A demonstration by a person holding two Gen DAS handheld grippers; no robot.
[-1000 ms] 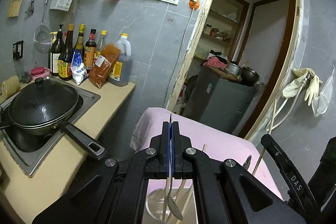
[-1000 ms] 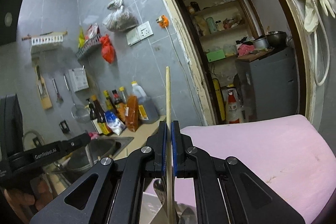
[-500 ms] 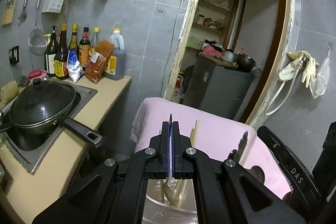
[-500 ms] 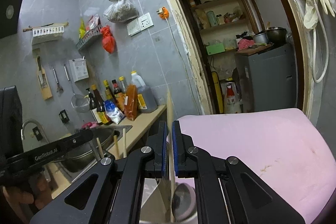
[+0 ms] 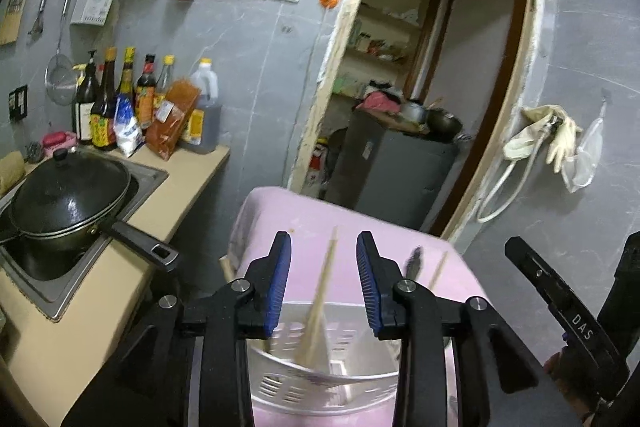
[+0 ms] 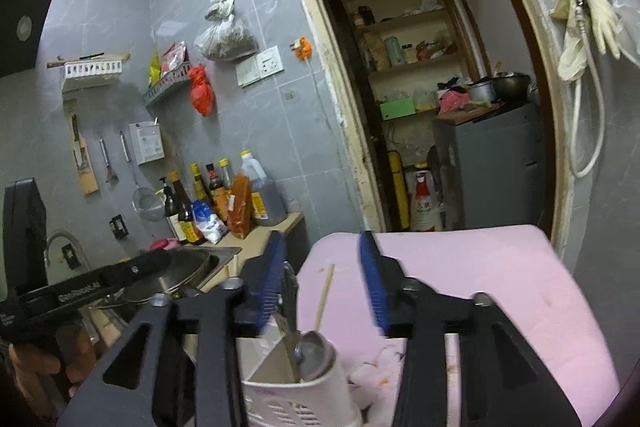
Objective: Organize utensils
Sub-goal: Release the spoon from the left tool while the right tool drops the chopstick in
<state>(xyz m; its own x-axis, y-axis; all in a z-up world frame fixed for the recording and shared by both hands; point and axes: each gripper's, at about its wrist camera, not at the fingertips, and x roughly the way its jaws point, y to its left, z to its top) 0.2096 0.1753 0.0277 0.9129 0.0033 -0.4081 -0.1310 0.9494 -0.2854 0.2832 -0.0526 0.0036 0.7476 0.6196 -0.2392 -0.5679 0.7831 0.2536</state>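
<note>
Both jaws have just been opening: the left hand-held gripper [image 5: 322,277] and right hand-held gripper [image 6: 320,281] stand released, chopsticks [image 5: 320,301] loose in the holder [image 6: 296,401].

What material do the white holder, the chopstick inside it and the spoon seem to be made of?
Holder: probably plastic; matte white, with moulded slots in its wall.
Chopstick: likely wood or bamboo; pale tan and dull, with no shine.
Spoon: apparently metal, perhaps stainless steel; grey, with a soft gleam on its bowl.
</note>
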